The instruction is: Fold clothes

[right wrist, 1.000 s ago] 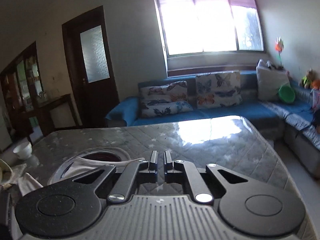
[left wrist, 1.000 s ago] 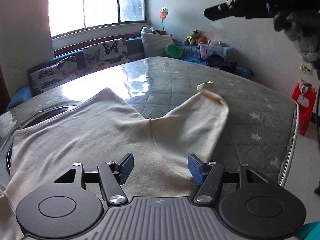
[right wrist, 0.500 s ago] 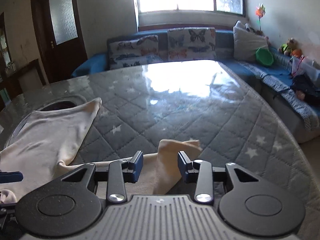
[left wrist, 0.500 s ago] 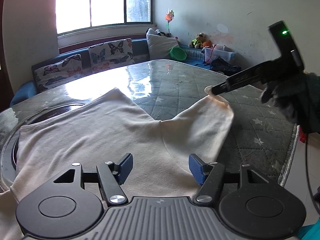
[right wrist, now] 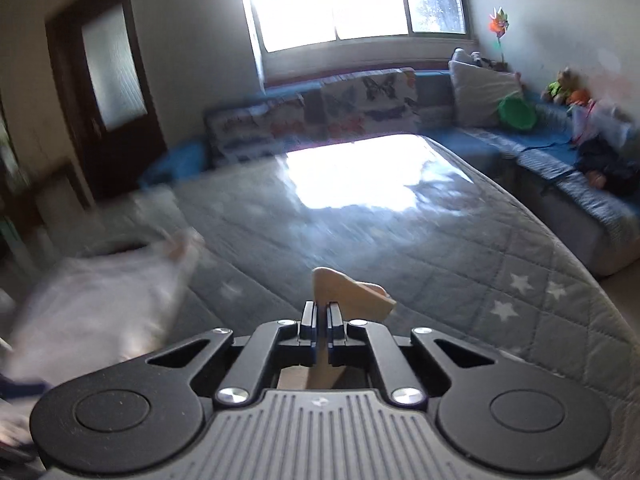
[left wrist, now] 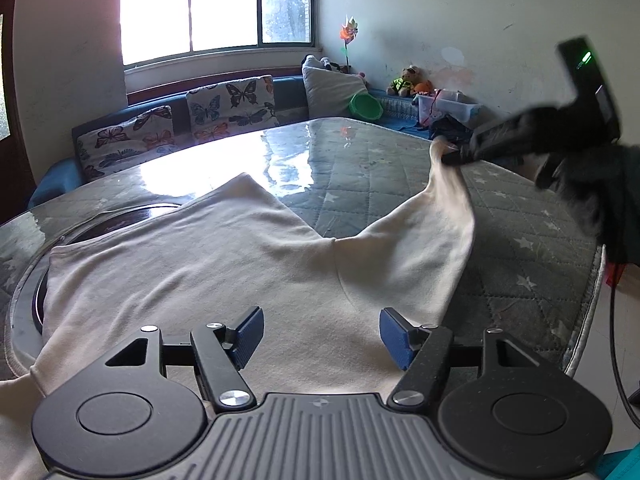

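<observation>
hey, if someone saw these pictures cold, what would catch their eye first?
Probably the cream garment spread over the starry quilted table, one corner lifted at the far right by the right gripper, which is shut on it. Next, the left gripper in the foreground, open above the near part of the cloth. Behind, a bright window glares off the tabletop.
</observation>
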A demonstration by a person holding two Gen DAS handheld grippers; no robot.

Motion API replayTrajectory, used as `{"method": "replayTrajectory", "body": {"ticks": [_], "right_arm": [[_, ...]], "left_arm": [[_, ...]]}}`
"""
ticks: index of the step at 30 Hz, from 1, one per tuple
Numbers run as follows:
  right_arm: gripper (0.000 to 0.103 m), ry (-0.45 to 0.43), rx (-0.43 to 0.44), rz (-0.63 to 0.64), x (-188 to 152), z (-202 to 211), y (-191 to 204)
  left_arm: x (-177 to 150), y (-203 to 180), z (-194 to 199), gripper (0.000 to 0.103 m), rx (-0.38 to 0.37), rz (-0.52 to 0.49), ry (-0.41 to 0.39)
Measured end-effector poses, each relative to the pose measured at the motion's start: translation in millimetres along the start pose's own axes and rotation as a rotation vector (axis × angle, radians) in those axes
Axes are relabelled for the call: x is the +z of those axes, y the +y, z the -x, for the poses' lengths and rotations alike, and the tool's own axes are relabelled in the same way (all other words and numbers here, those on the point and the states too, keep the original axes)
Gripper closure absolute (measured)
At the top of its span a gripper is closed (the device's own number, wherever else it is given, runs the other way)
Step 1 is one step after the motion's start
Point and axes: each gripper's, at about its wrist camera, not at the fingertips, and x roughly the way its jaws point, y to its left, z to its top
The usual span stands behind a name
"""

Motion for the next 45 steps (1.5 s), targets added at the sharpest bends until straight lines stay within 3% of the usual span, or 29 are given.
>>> {"method": "replayTrajectory", "body": {"ticks": [6, 12, 16, 20, 23, 26, 30, 33, 36, 45], "right_arm": [[0.099, -0.098, 0.248, -0.024, 39, 50, 34], [0.099, -0.124, 0.427, 0.101, 58, 63, 97], [0.093, -0.089, 0.336, 0.172, 55, 44, 114], [0.09, -0.011, 0.171, 0.225, 33, 13, 103], [0.075, 0.047, 0.074, 0.251, 15, -7, 90], [0.069, 0.099, -0.039, 0.286, -11, -22, 73], [0.064, 0.126, -0.075, 0.277, -27, -25, 58], [0.055, 0.109, -0.074, 0.248, -29, -23, 47], [0.053, 0.095, -0.067, 0.217, -31, -17, 37], [0.035, 0.09, -0.031, 0.124, -42, -5, 9]], "left_arm": [[-2, 6, 11, 0.035, 0.023, 0.019, -0.021], [-10, 18, 29, 0.034, 0.068, 0.059, -0.044], [-15, 27, 42, 0.034, 0.094, 0.083, -0.06], [-18, 34, 47, 0.032, 0.104, 0.094, -0.066], [-14, 36, 45, 0.032, 0.093, 0.095, -0.063], [-8, 33, 40, 0.032, 0.073, 0.086, -0.066], [7, 27, 30, 0.033, 0.029, 0.079, -0.066], [26, 20, 16, 0.045, -0.023, 0.081, -0.062], [49, 10, -4, 0.053, -0.071, 0.081, -0.047], [106, -21, -84, 0.05, -0.201, 0.122, 0.062]]}}
